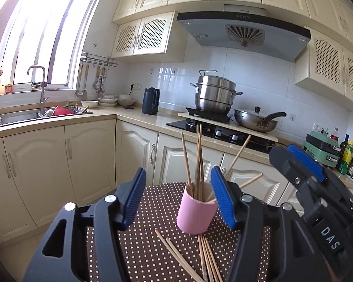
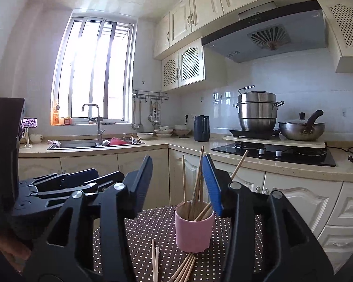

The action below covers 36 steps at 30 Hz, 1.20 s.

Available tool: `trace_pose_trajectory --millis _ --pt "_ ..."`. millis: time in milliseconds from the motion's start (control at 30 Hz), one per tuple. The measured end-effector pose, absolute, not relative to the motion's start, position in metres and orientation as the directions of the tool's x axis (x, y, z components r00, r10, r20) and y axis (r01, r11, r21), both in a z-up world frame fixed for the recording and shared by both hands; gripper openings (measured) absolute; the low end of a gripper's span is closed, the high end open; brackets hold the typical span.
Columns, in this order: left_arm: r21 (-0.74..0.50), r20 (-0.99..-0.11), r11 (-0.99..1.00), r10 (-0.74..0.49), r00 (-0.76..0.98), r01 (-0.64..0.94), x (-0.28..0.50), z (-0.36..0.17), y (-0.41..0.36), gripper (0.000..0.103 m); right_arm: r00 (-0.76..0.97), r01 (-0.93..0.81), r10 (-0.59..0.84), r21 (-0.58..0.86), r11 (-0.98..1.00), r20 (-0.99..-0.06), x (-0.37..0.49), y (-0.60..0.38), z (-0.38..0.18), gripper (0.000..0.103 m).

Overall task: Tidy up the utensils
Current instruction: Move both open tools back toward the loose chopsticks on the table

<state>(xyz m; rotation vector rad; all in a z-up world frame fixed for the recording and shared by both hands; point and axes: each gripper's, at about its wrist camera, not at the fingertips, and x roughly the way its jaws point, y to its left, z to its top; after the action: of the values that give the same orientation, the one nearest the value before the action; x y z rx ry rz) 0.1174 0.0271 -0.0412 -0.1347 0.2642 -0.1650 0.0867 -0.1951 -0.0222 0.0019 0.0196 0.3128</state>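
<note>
A pink cup stands on a brown dotted table with several wooden chopsticks upright in it. More chopsticks lie flat on the cloth in front of the cup. My left gripper is open, its blue pads on either side of the cup and apart from it. My right gripper is open too, nothing between its pads, just short of the cup. The right gripper shows at the right of the left wrist view.
Cream cabinets and an L-shaped counter run behind the table. A sink with a tap sits at the left. A steel steamer pot and a wok stand on the stove. Bottles stand at the far right.
</note>
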Motion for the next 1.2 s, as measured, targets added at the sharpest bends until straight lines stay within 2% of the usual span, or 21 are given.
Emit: trace_pose_trajectory --millis 467,800,933,1200 --pt "-0.16 -0.486 0.981 -0.171 0.857 0.105 0.131 -0.111 0.014 0.057 0.951 -0.242 0.247 0.05 0.969 -0.187 0.079 -0.216 -0.079 0.049" --pt "-0.185 -0.697 0.983 -0.142 0.703 0.015 0.162 -0.168 0.023 0.057 0.899 -0.205 0.238 0.129 0.97 -0.367 0.101 -0.233 -0.125 0.05" --pt "-0.204 -0.736 0.979 -0.164 0.657 0.016 0.169 -0.183 0.02 0.057 0.871 -0.192 0.241 0.154 0.969 -0.428 0.11 -0.234 -0.139 0.051" --pt "-0.163 -0.79 0.984 -0.172 0.589 0.07 0.183 -0.196 -0.012 0.057 0.837 -0.176 0.247 0.188 0.966 -0.489 0.118 -0.237 -0.152 0.052"
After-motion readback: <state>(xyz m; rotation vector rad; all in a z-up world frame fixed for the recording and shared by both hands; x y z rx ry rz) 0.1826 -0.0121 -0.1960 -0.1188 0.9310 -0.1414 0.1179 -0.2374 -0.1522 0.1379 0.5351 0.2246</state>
